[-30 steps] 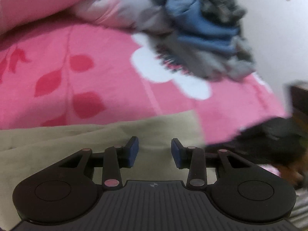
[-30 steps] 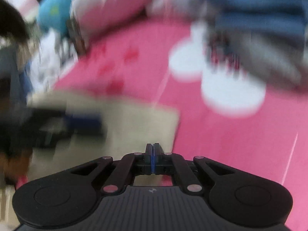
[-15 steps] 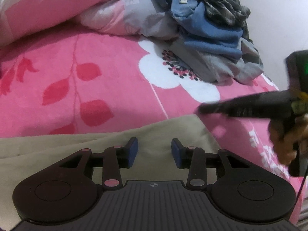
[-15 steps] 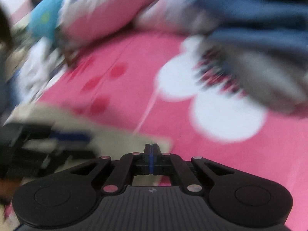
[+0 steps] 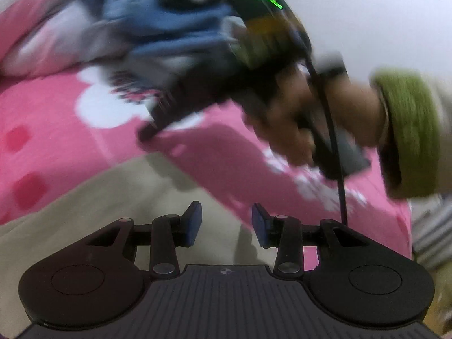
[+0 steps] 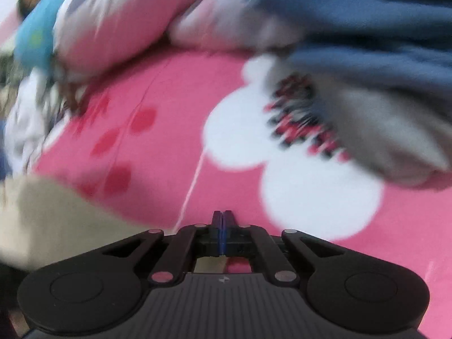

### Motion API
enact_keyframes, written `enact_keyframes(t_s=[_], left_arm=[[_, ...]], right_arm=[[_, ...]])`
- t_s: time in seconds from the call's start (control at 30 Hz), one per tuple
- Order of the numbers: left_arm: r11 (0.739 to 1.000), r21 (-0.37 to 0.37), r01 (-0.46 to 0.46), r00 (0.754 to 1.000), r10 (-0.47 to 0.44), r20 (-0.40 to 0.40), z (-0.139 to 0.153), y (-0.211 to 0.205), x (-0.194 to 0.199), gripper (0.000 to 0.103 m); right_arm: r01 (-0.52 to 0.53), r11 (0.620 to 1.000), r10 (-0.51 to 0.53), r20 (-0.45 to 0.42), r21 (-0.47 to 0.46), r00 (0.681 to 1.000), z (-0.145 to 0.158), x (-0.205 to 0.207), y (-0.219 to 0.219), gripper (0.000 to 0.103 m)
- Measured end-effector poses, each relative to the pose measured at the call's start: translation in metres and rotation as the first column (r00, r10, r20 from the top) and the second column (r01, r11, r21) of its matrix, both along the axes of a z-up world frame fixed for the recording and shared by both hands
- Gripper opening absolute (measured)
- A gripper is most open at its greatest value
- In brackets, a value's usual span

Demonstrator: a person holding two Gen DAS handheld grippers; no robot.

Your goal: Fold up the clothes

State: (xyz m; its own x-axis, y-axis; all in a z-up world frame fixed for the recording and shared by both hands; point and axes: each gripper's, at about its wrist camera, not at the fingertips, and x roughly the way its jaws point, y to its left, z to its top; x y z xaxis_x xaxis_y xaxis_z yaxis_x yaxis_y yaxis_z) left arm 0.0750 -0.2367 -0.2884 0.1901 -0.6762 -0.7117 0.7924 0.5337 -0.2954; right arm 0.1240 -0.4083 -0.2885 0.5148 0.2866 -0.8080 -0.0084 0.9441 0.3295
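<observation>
A bed covered by a pink blanket (image 6: 158,90) printed with red leaves and large white flower shapes fills both views, with a pale wall (image 5: 367,14) behind it in the left wrist view. Both pictures are smeared by motion, so fine detail is lost. A beige garment (image 5: 118,197) lies flat on the blanket at the near edge, under and ahead of the left gripper (image 5: 225,220), whose blue-padded jaws stand spread apart with nothing between them; whether they touch the cloth cannot be told. In the right wrist view the same beige garment (image 6: 56,214) shows at the lower left, its edge just beside the right gripper (image 6: 222,226), whose jaws are pressed together; nothing can be seen pinched between them. At the far side of the bed sits a heap of clothes (image 6: 367,56), blue fabric on top of grey, partly lying over one white flower. A pink and white pillow (image 6: 118,19) lies to the left of the heap, with a light blue item (image 6: 34,36) beyond it, too blurred to name. In the left wrist view the right gripper (image 5: 147,134) crosses the frame above the blanket, a green light on its body, held by a hand (image 5: 299,118) with a green cuff (image 5: 406,132) at the wrist and a black cable (image 5: 337,169) hanging down. No container is in view.
</observation>
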Motion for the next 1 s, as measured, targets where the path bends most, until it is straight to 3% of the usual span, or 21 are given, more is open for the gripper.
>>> enact_keyframes(t_s=[0.03, 0.1, 0.13, 0.17, 0.2, 0.27, 0.3, 0.33, 0.53, 0.77, 0.83, 0.9, 0.97, 1.0], left_arm=[[1.000, 0.003, 0.008, 1.000, -0.008, -0.013, -0.003, -0.003, -0.002, 0.039], [1.000, 0.020, 0.008, 0.999, -0.008, -0.036, -0.011, -0.007, -0.004, 0.039], [1.000, 0.028, 0.006, 0.999, -0.005, -0.042, -0.014, -0.008, -0.004, 0.039], [1.000, 0.029, 0.006, 0.999, -0.005, -0.041, -0.016, -0.008, -0.004, 0.039], [1.000, 0.028, 0.005, 0.999, -0.003, -0.044, -0.018, -0.008, -0.004, 0.039], [1.000, 0.023, -0.004, 0.998, 0.005, -0.063, -0.020, -0.006, 0.000, 0.039], [1.000, 0.020, -0.006, 0.998, 0.007, -0.070, -0.020, -0.005, 0.000, 0.039], [1.000, 0.018, -0.008, 0.997, 0.009, -0.076, -0.021, -0.004, 0.001, 0.039], [1.000, 0.005, -0.003, 0.996, 0.004, -0.094, -0.022, -0.005, 0.001, 0.039], [1.000, 0.013, 0.019, 0.997, -0.018, -0.071, -0.021, -0.007, -0.004, 0.039], [0.999, 0.019, 0.027, 0.998, -0.026, -0.057, -0.021, -0.008, -0.006, 0.039], [0.999, 0.023, 0.033, 0.998, -0.032, -0.050, -0.020, -0.009, -0.007, 0.039], [0.999, 0.020, 0.035, 0.998, -0.034, -0.051, -0.021, -0.008, -0.006, 0.039], [0.999, 0.019, 0.035, 0.998, -0.034, -0.051, -0.020, -0.007, -0.006, 0.039]], right_arm=[[0.011, 0.999, -0.010, -0.013, 0.034, 1.000, 0.006, -0.002, -0.008, 0.002], [0.027, 0.992, -0.017, -0.078, 0.120, 0.997, 0.008, -0.009, -0.020, 0.021], [0.036, 0.986, -0.017, -0.115, 0.165, 0.993, 0.007, -0.012, -0.025, 0.042], [0.041, 0.980, -0.013, -0.147, 0.193, 0.989, 0.005, -0.014, -0.028, 0.057], [0.041, 0.979, -0.005, -0.173, 0.201, 0.985, -0.001, -0.014, -0.028, 0.059], [0.034, 0.979, 0.004, -0.186, 0.201, 0.983, -0.010, -0.016, -0.022, 0.053], [0.029, 0.977, 0.008, -0.173, 0.211, 0.985, -0.011, -0.015, -0.021, 0.044], [0.016, 0.971, 0.023, -0.163, 0.239, 0.986, -0.012, -0.012, -0.020, 0.008], [-0.034, 0.959, 0.040, -0.016, 0.282, 0.999, 0.011, -0.016, -0.022, 0.002], [0.072, 0.957, -0.064, -0.038, 0.280, 0.997, -0.014, -0.008, -0.035, 0.000], [0.153, 0.940, -0.154, -0.022, 0.306, 0.988, -0.020, -0.005, -0.049, 0.000], [0.222, 0.890, -0.229, -0.030, 0.399, 0.973, -0.021, -0.006, -0.069, 0.000], [0.216, 0.863, -0.214, -0.057, 0.457, 0.975, -0.016, -0.011, -0.081, 0.001], [0.194, 0.875, -0.181, -0.072, 0.444, 0.981, -0.013, -0.015, -0.081, 0.001]])
